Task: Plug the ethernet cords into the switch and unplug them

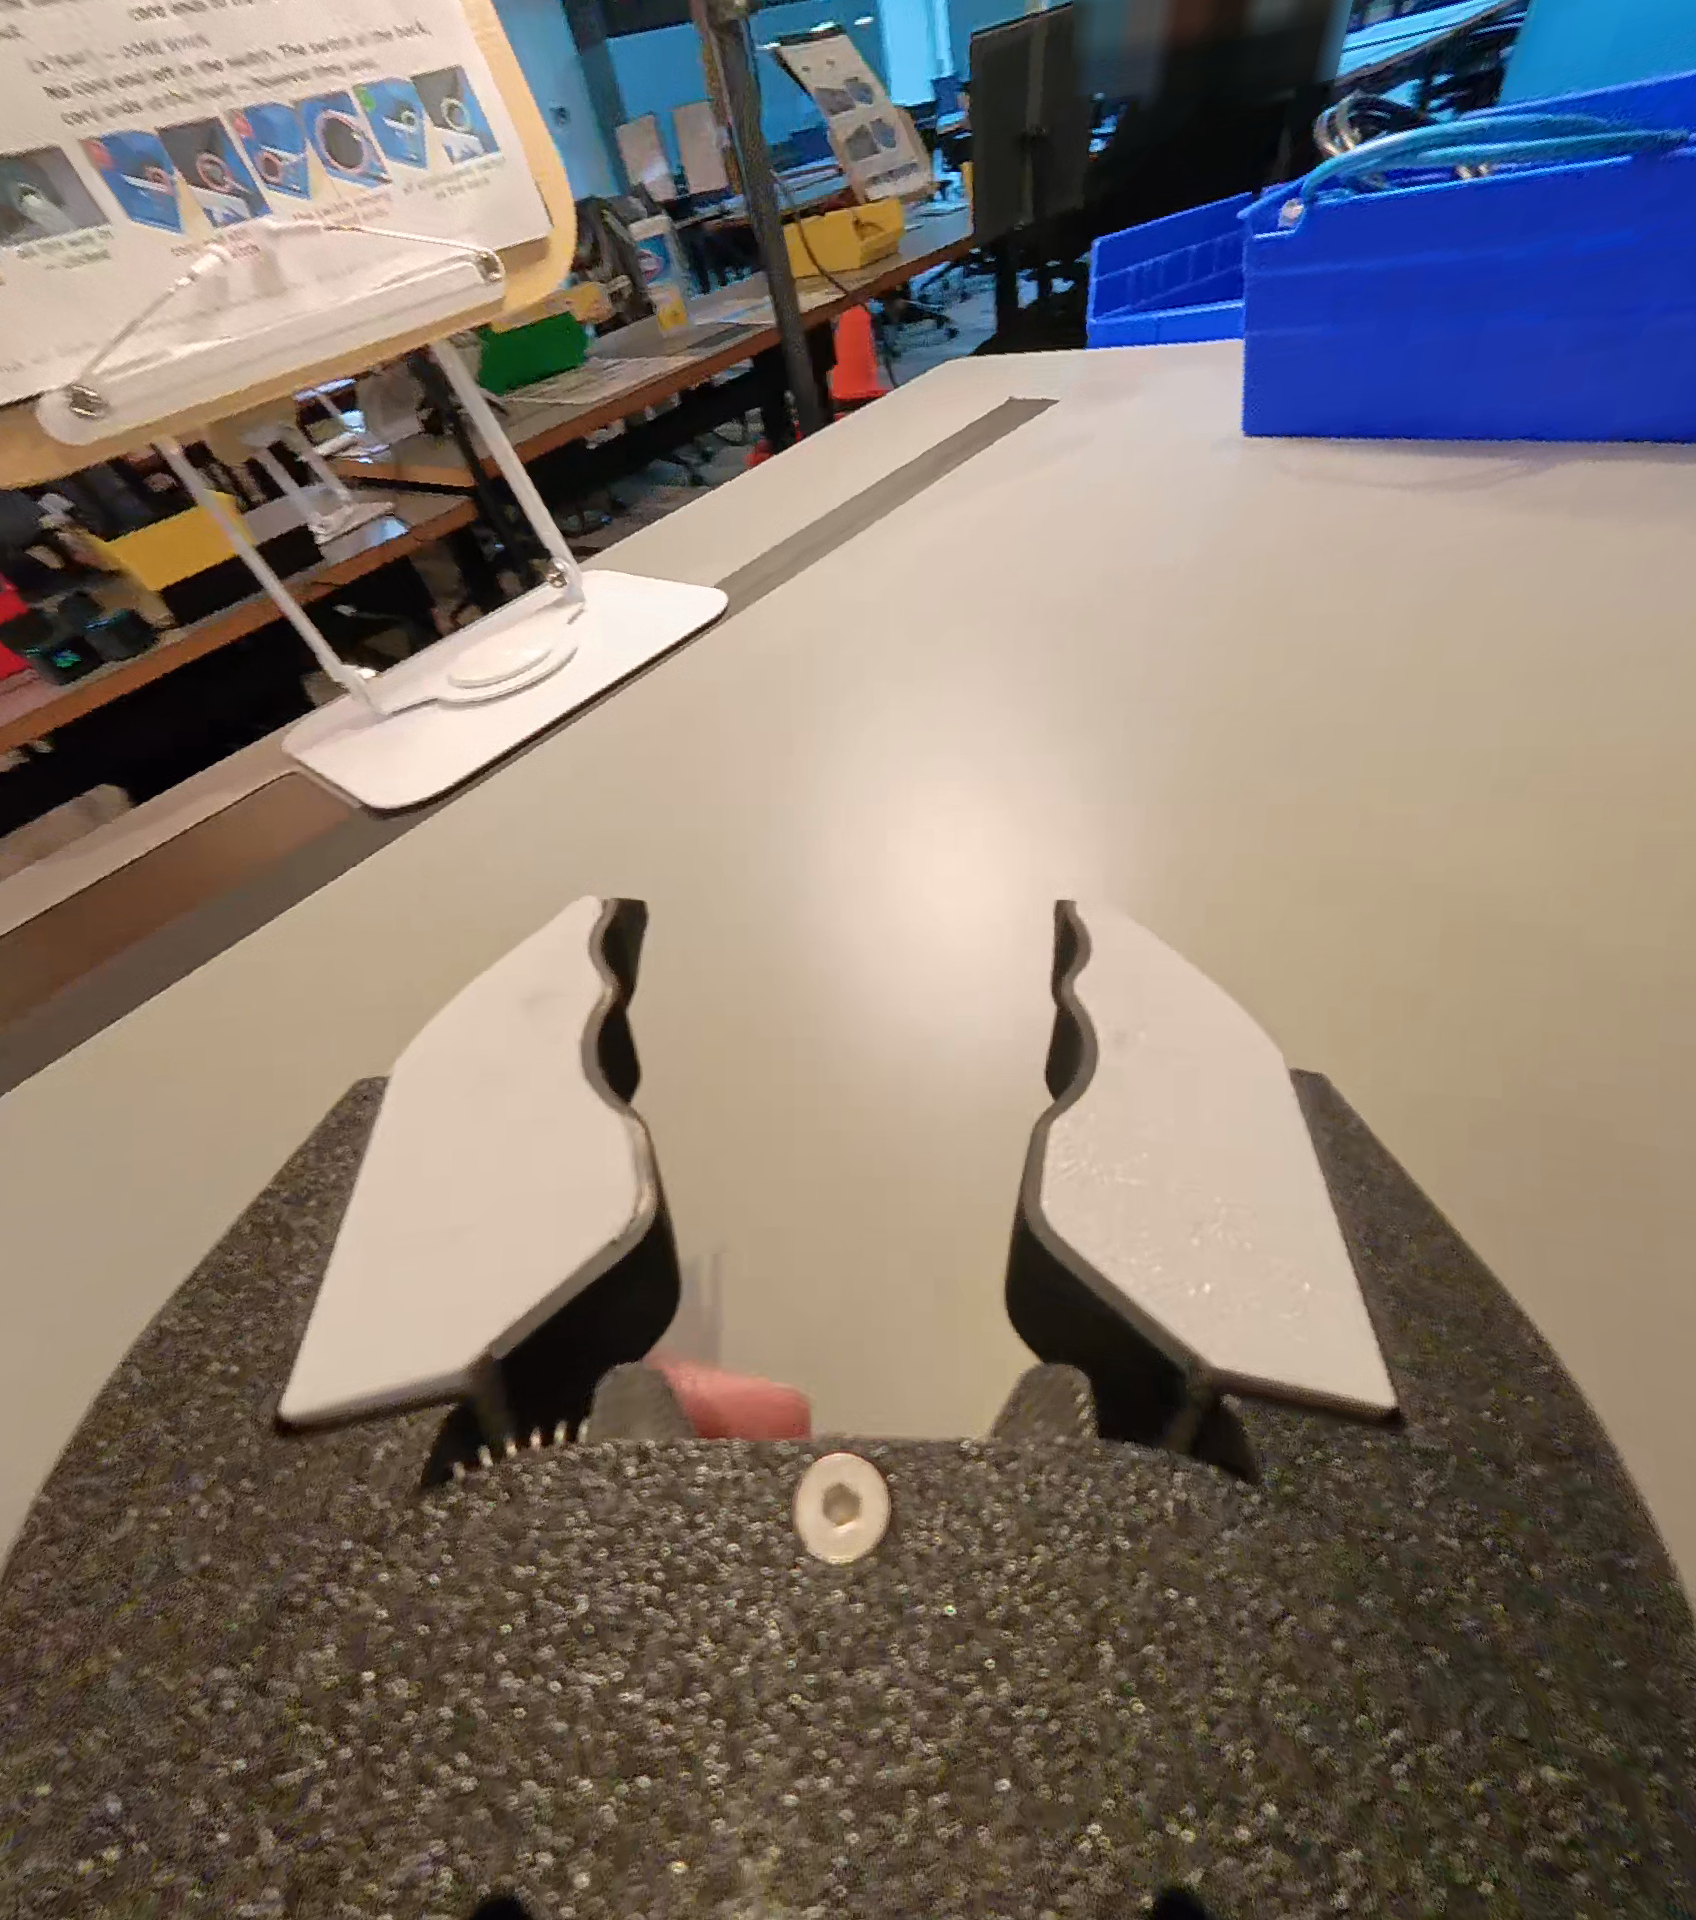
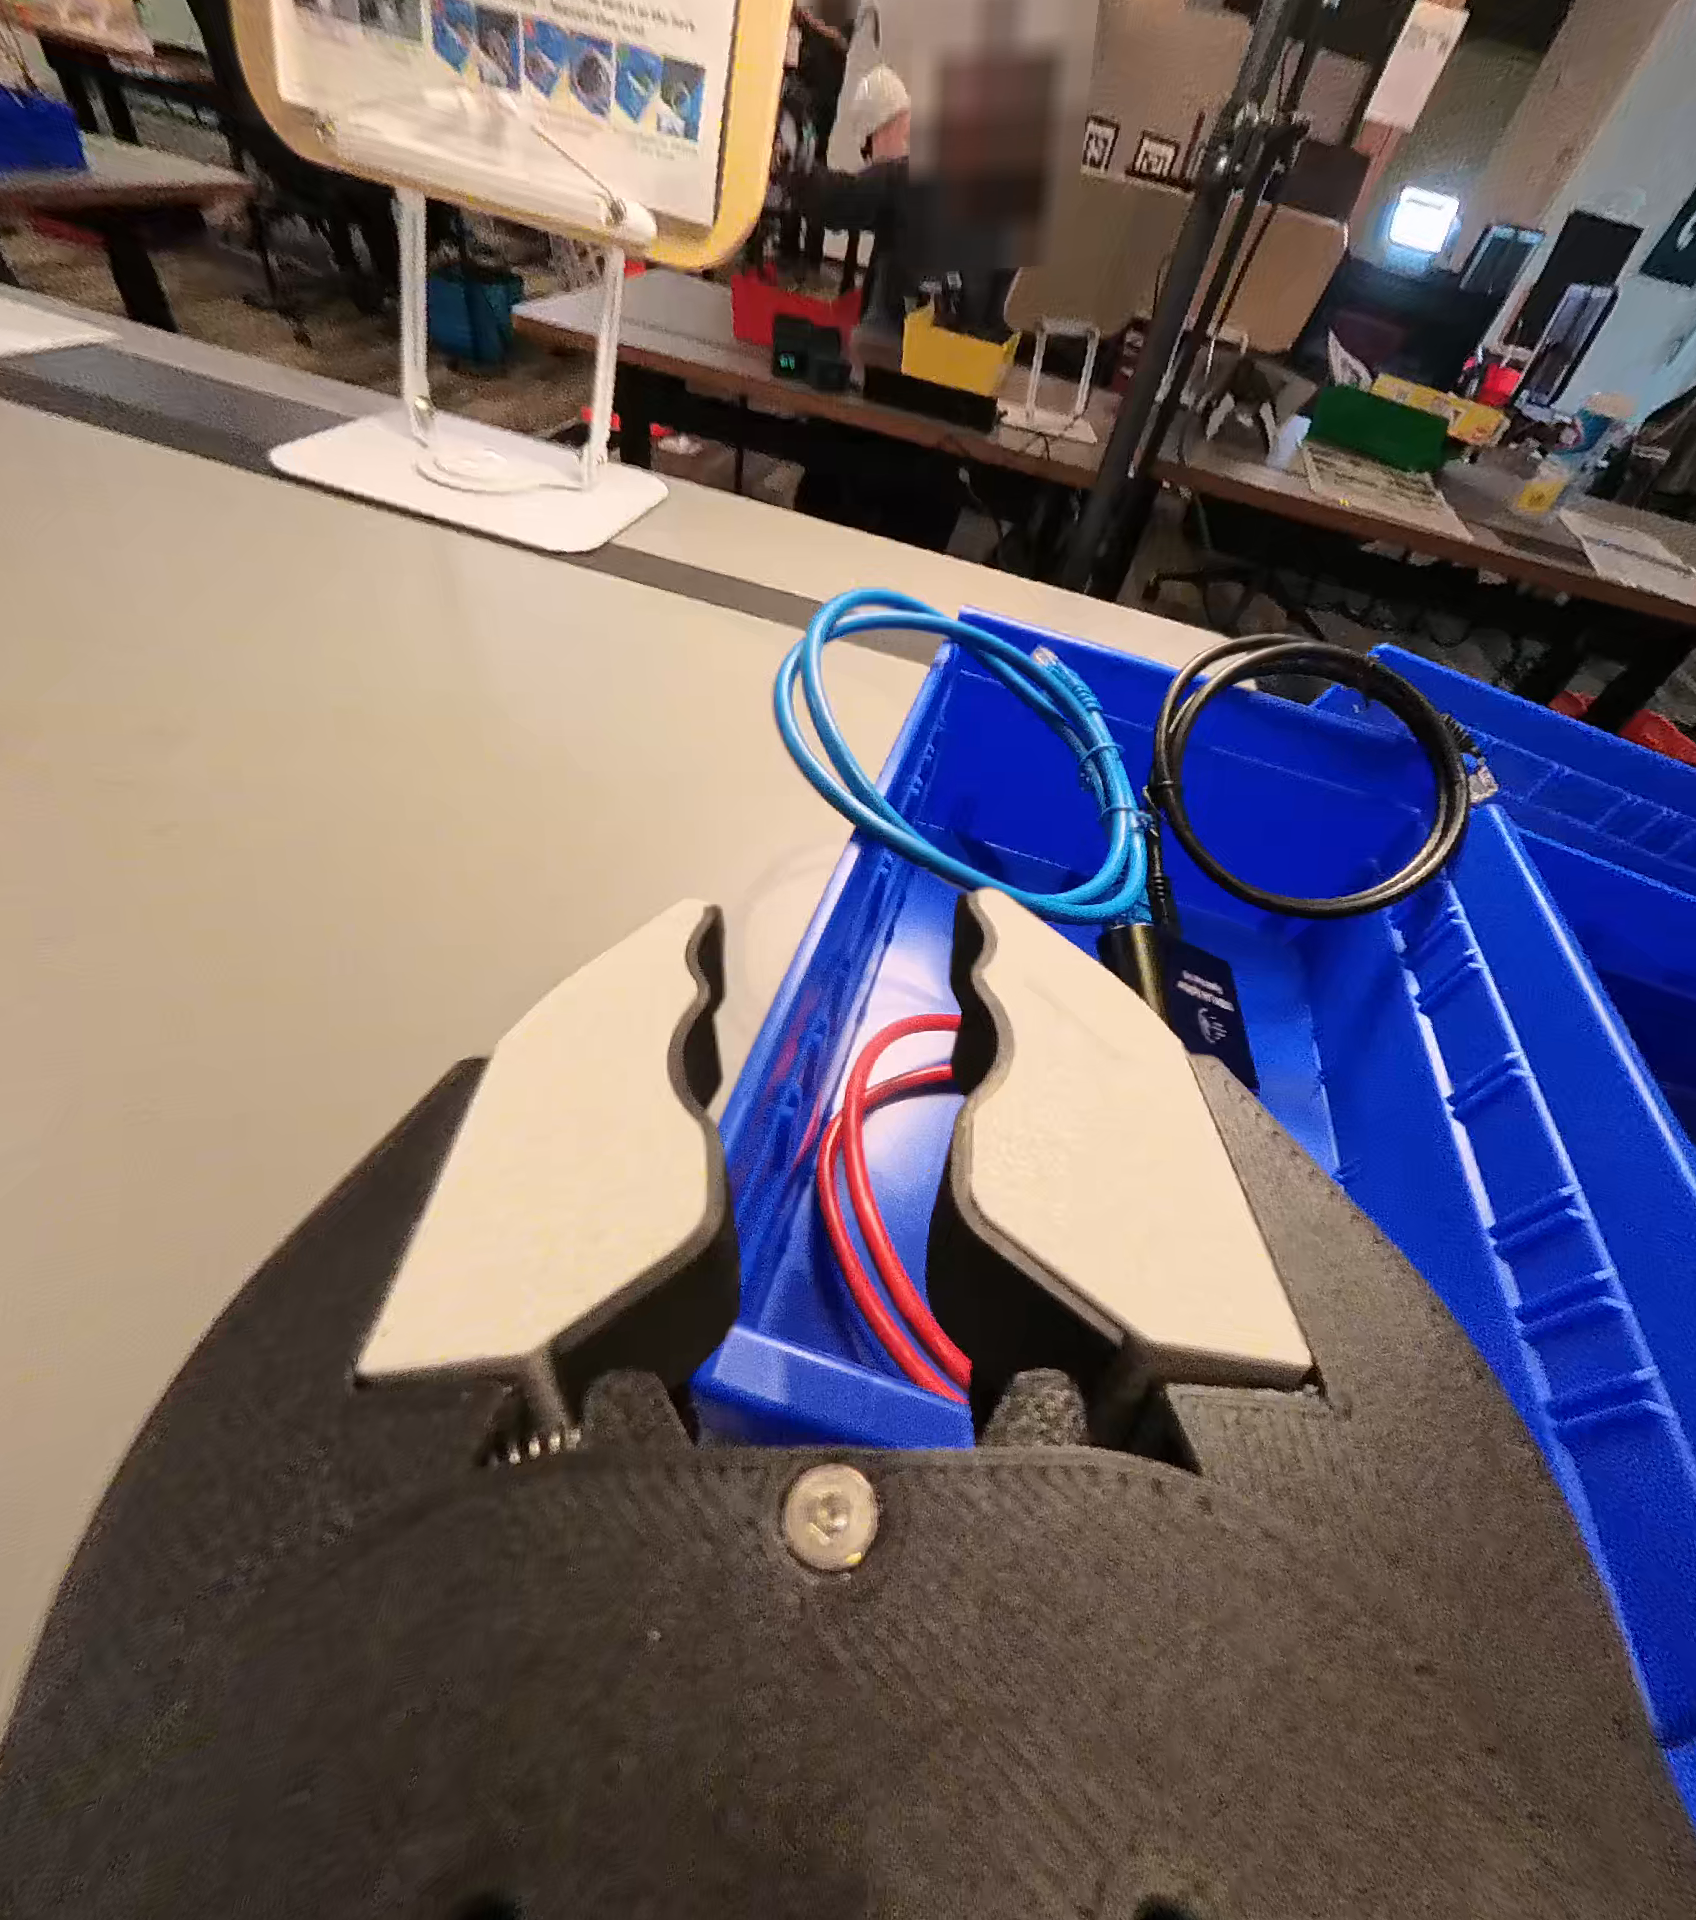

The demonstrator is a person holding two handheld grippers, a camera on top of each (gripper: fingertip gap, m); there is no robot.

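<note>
the ethernet cords lie in a blue bin (image 2: 1343, 1091) at the right side of the tabletop (image 2: 252, 831). a coiled light-blue cord (image 2: 828, 769) leans over the bin's left wall, part of its loop hanging outside above the tabletop, with a tie around the coil. just beside it on the right a coiled black cord (image 2: 1343, 896) stands against an inner wall of the bin; the two coils meet or nearly meet at their lower ends. a red cord (image 2: 849, 1195) lies looped on the bin floor in the near compartment. a dark blue box-like item (image 2: 1208, 1003) sits in the bin below the two upright coils; whether it is the switch cannot be told. the right tool (image 2: 836, 920) hangs over the bin's left wall, its fingers apart and empty, the red cord showing between them. the left tool (image 1: 849, 914) is over bare tabletop, fingers wide apart, holding nothing. in the left wrist view the bin (image 1: 1530, 322) stands far to the right with the light-blue cord (image 1: 1509, 140) rising above its rim. a white stand (image 1: 511, 686) at the tabletop's far edge carries a board with an instruction sheet (image 1: 200, 177). a dark tape strip (image 1: 885, 488) runs along that edge. other benches with clutter stand behind.
</note>
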